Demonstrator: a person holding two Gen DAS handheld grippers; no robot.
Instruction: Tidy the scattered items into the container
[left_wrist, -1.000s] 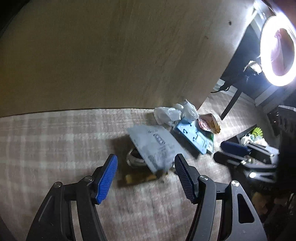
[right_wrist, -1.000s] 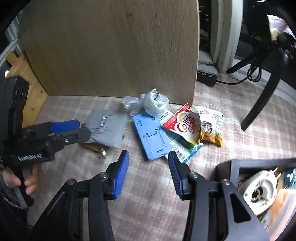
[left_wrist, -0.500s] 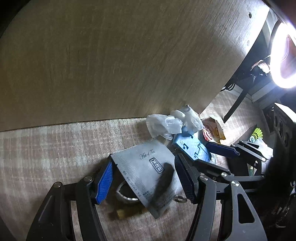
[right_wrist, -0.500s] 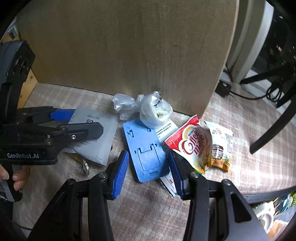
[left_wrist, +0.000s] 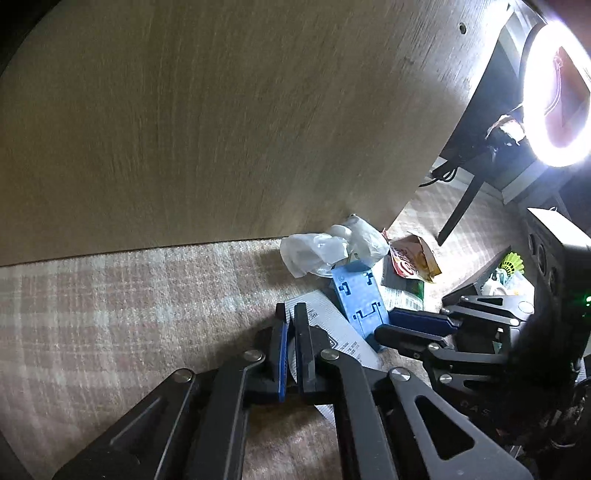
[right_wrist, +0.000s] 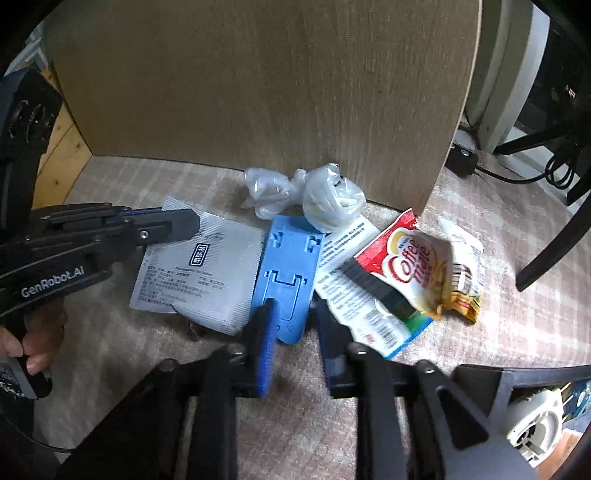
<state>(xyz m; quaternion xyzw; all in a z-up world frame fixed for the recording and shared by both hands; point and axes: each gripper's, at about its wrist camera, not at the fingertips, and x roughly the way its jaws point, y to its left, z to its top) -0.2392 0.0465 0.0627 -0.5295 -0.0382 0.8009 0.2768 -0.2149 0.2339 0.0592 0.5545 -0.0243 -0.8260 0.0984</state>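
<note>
My left gripper (left_wrist: 291, 314) is shut on the top left corner of a grey tea sachet (right_wrist: 207, 273), which lies flat on the plaid carpet. In the right wrist view the left gripper (right_wrist: 177, 219) comes in from the left over that corner. My right gripper (right_wrist: 293, 306) is closing, with the near end of a flat blue plastic stand (right_wrist: 288, 258) between its jaws. The pads do not clearly press on the stand. The dark container (right_wrist: 517, 373) is at the lower right, with a white round item (right_wrist: 535, 432) inside it.
Crumpled clear bags (right_wrist: 306, 195), a Coffee mate packet (right_wrist: 410, 266), a white barcode packet (right_wrist: 354, 295) and a yellow packet (right_wrist: 465, 280) lie around the stand. A wooden panel (right_wrist: 258, 92) stands behind them. A black chair leg (right_wrist: 554, 236) crosses at the right. A hand (right_wrist: 37, 332) holds the left gripper.
The left gripper's jaws have shut on the tea sachet. The right gripper has come down over the blue stand's near end and its jaws have narrowed.
</note>
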